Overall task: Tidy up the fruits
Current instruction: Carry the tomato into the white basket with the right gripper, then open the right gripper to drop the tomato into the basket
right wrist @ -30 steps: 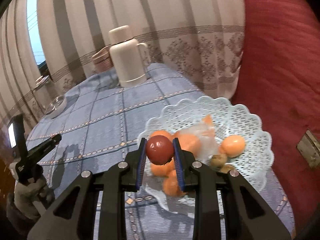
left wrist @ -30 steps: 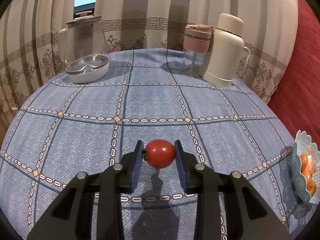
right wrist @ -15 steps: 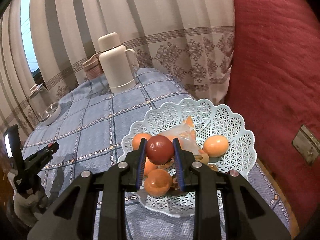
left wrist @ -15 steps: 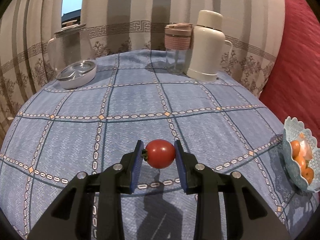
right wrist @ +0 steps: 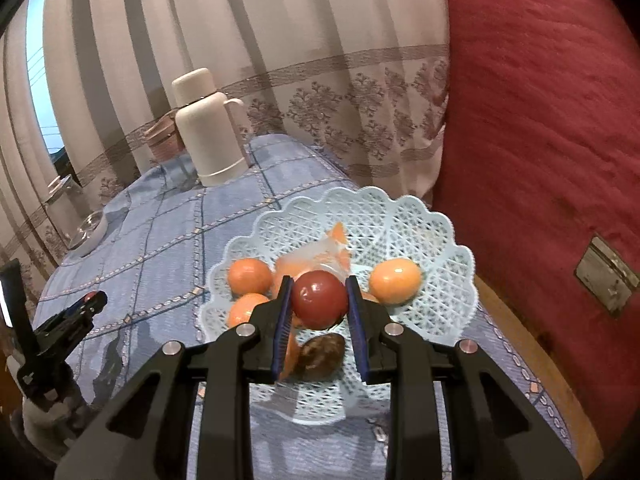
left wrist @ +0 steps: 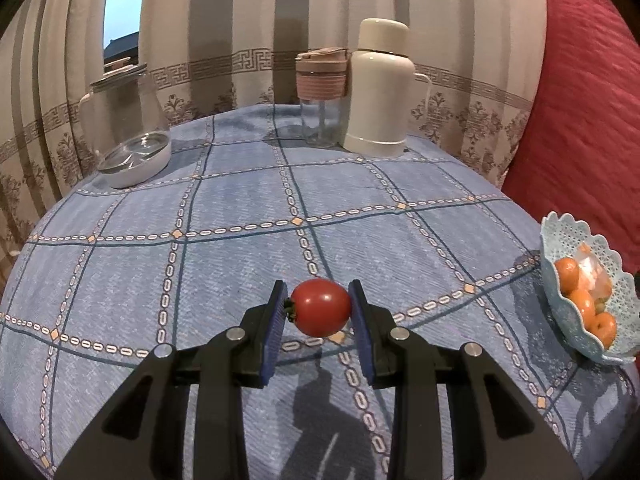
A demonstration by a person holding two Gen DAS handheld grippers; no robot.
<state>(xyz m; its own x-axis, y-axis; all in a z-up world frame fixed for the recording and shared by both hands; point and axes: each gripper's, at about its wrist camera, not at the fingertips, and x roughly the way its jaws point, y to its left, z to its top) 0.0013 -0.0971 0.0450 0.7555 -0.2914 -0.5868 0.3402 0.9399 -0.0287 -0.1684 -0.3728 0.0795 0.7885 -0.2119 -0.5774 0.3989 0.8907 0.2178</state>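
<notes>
- The left gripper (left wrist: 319, 312), black with 2 blue-padded fingers, is clamped on a round red tomato with a green stem stub (left wrist: 320, 307); the stem end touches the left pad, and the fruit hangs above the table.
- Under it lies the blue checked tablecloth with chain-pattern lines (left wrist: 224, 264), where the gripper's shadow falls near the lower edge of the left wrist view.
- The right gripper (right wrist: 319, 300), of the same build, is closed on a second, darker red tomato (right wrist: 319, 299), held over the near half of the pale blue lattice plastic basket with a scalloped rim (right wrist: 448, 300).
- In that basket, below the held fruit, sits a small brownish round fruit (right wrist: 322, 356); what kind it is I cannot tell.
- Around it lie at least 4 orange mandarins (right wrist: 395, 281), and behind the tomato a crumpled clear plastic wrapper (right wrist: 320, 254) with orange showing through.
- In the left wrist view the same basket stands at the table's right edge, well apart from the left gripper.
- At the lower left of the right wrist view the left gripper appears with its red tomato at the tip.
- At the far side of the table stand a cream vacuum flask with a handle (left wrist: 378, 88) and, just beside it, a clear tumbler with a pink lid and band (left wrist: 321, 98).
- At the far left stands a clear glass jar with a lid (left wrist: 126, 120).
- Behind everything hang beige striped curtains with a brown key-pattern band (left wrist: 240, 20); a red quilted surface (right wrist: 540, 100) rises on the right.
</notes>
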